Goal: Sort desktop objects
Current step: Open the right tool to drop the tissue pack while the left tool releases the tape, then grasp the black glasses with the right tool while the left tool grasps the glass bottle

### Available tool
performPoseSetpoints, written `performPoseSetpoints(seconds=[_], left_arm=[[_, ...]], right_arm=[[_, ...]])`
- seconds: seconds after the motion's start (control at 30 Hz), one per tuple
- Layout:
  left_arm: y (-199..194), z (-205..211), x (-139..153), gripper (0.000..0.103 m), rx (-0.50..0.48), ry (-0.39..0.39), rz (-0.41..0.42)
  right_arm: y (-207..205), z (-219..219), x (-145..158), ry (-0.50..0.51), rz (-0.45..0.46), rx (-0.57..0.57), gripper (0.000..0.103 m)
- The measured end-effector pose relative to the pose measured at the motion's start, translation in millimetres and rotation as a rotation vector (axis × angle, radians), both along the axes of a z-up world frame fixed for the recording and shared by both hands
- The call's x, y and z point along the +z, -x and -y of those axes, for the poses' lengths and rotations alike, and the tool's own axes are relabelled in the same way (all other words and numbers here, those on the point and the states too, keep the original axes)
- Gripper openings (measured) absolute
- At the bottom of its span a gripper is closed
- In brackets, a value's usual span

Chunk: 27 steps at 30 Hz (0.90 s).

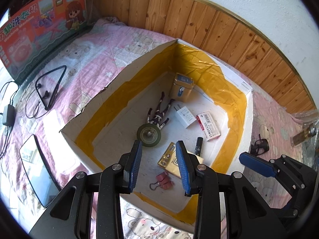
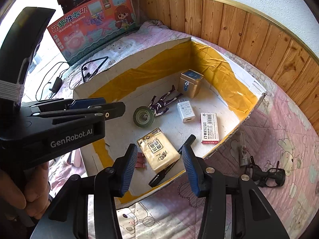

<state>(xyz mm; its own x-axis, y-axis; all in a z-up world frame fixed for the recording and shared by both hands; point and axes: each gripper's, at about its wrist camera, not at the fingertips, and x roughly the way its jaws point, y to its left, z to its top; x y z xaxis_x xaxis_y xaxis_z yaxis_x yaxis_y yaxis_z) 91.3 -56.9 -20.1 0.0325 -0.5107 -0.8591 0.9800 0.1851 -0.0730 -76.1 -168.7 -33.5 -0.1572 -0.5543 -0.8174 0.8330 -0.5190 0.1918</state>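
blue ribbed pads mark both tools, and each hangs wide apart with nothing held: the left tool (image 1: 159,165) over the near end of the box (image 1: 111,83), the right tool (image 2: 159,168) over its near wall, likely poised between picks. just below them lie a tissue pack (image 2: 159,151), a black pen (image 2: 169,169) and a pink clip (image 1: 164,180), dropped close to the near wall. further in sit a tape roll (image 1: 149,134), a doll (image 1: 158,113), a white charger (image 1: 184,115) and a staples box (image 1: 208,126), with a gold tin (image 1: 182,89) upright in the far corner. outside, on the bed's pink quilt (image 1: 95,45), glasses (image 2: 266,174) lie beside the box on the right and earphones (image 1: 49,88) well to the left, seemingly waiting their turn.
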Motion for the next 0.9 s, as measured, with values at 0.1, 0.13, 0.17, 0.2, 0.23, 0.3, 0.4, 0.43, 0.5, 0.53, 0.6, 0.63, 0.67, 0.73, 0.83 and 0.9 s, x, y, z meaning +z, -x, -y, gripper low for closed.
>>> performPoseSetpoints(seconds=[0.1, 0.13, 0.17, 0.2, 0.23, 0.3, 0.4, 0.43, 0.5, 0.53, 0.6, 0.63, 0.67, 0.73, 0.83, 0.9], left_arm=[[10, -11, 11, 0.037, -0.014, 0.054, 0.022], [15, -16, 16, 0.037, -0.024, 0.081, 0.036], [21, -20, 21, 0.037, -0.036, 0.108, 0.049], [27, -24, 26, 0.037, -0.047, 0.133, 0.057], [33, -28, 29, 0.037, -0.060, 0.155, 0.058], [45, -33, 33, 0.037, -0.090, 0.174, 0.043], [67, -37, 34, 0.037, -0.141, 0.171, 0.037], [76, -38, 35, 0.037, -0.157, 0.172, 0.040], [91, -40, 34, 0.037, -0.185, 0.174, 0.026], [100, -40, 33, 0.037, -0.201, 0.170, 0.012], [117, -36, 27, 0.038, -0.229, 0.148, -0.021], [126, -33, 23, 0.038, -0.244, 0.134, -0.035], [136, -29, 18, 0.039, -0.259, 0.119, -0.041], [155, -19, 6, 0.039, -0.275, 0.077, -0.046], [177, 2, -16, 0.042, -0.280, 0.003, -0.057], [186, 18, -34, 0.043, -0.266, -0.051, -0.066]], right_arm=[[-3, -11, 7, 0.034, -0.018, -0.014, 0.049], [-5, -16, 10, 0.048, -0.024, -0.019, 0.049], [-6, -22, 12, 0.068, -0.028, -0.026, 0.049], [-7, -29, 15, 0.092, -0.035, -0.037, 0.049], [-8, -36, 17, 0.114, -0.041, -0.045, 0.049], [-9, -51, 19, 0.148, -0.042, -0.072, 0.049], [-7, -76, 19, 0.193, -0.037, -0.108, 0.049], [-6, -85, 18, 0.203, -0.034, -0.123, 0.049], [1, -103, 14, 0.219, -0.023, -0.155, 0.049], [5, -114, 12, 0.224, -0.021, -0.177, 0.049], [17, -135, 3, 0.226, 0.003, -0.229, 0.049], [25, -146, -3, 0.229, 0.023, -0.261, 0.049], [33, -157, -10, 0.229, 0.046, -0.297, 0.049], [51, -175, -27, 0.225, 0.112, -0.368, 0.049], [77, -197, -58, 0.233, 0.244, -0.478, 0.056], [92, -206, -79, 0.233, 0.326, -0.550, 0.058]])
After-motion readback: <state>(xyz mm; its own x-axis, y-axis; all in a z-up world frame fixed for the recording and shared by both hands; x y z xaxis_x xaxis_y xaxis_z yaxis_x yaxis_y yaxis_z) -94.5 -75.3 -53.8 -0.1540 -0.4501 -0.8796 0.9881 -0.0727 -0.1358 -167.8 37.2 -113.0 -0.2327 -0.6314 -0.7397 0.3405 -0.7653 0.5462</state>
